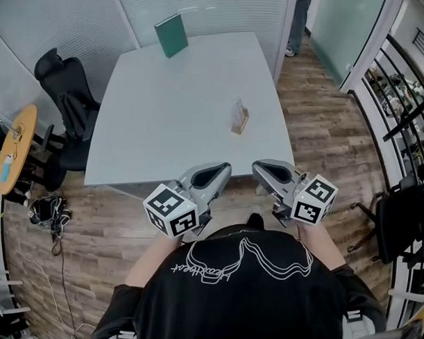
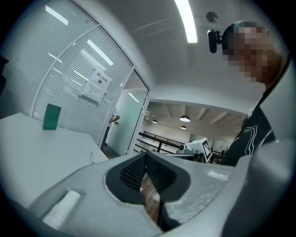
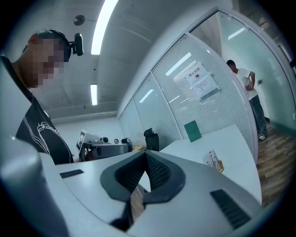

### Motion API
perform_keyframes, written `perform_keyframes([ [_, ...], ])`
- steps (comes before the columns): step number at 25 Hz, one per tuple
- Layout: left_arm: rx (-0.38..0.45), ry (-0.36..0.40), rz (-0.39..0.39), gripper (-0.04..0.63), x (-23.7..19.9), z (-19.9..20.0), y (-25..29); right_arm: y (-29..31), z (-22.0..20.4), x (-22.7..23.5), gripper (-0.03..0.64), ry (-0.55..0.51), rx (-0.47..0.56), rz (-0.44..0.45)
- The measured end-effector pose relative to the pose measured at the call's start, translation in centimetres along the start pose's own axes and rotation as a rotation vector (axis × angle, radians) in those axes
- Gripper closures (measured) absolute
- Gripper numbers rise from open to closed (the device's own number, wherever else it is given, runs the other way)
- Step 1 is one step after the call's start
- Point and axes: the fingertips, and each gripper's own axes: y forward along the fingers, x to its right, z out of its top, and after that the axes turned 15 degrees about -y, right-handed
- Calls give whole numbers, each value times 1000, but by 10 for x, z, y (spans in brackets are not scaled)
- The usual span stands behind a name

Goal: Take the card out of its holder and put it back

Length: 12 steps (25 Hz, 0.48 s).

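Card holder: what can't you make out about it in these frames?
- Head view: card holder is too small; what it holds and any print are unreadable.
- Right gripper view: it is small and far off; contents are unclear and its print is illegible.
- Left gripper view: it is not shown at all.

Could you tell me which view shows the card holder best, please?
The head view: the card holder stands whole on the table. The right gripper view shows it small and distant; the left gripper view, not clearly.

Matt white table point(image 1: 172, 115), wood-look floor point(image 1: 321, 134), seemingly wooden holder point(image 1: 240, 123)
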Motion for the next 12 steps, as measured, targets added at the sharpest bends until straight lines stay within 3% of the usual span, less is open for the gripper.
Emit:
perform_keyframes([
  [3,10,-37,5,582,0,-1,-6,1,0,-5,609,10,-5,4],
  [8,8,-1,25,581,7,4,-2,-1,18,-9,609,-4,18,48],
  [12,15,-26,33,581,13,12,7,-3,26,0,609,0,-24,59],
])
